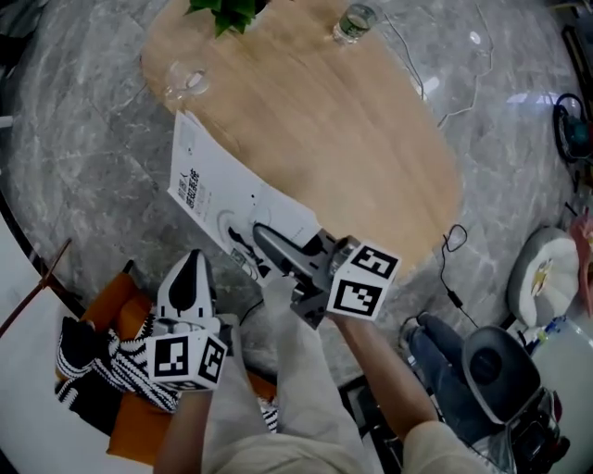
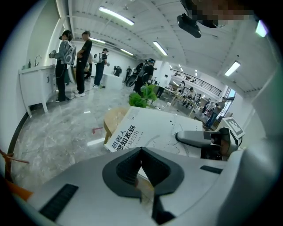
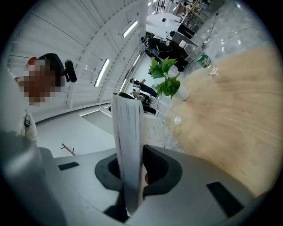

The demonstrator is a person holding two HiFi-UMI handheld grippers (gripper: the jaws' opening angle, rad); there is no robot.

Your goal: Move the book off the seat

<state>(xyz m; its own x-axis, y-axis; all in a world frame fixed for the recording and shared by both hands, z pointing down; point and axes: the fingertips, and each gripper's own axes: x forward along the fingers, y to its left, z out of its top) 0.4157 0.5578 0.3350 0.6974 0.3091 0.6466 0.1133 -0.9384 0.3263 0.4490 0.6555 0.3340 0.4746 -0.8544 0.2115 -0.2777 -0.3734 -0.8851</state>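
The right gripper (image 1: 262,236) is clamped tight on the near edge of the white book (image 1: 206,190), which it holds across the rim of the wooden table (image 1: 324,120). The left gripper (image 1: 193,264), jaws together and empty, hangs over the orange seat (image 1: 130,298) with its striped cloth (image 1: 93,356).

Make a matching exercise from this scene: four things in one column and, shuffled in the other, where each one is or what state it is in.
1. book
2. striped cloth
3. bottle
4. left gripper

A. at the far end of the wooden table
B. jaws together, empty
C. clamped in the right gripper
D. on the orange seat

Pairs: 1-C, 2-D, 3-A, 4-B
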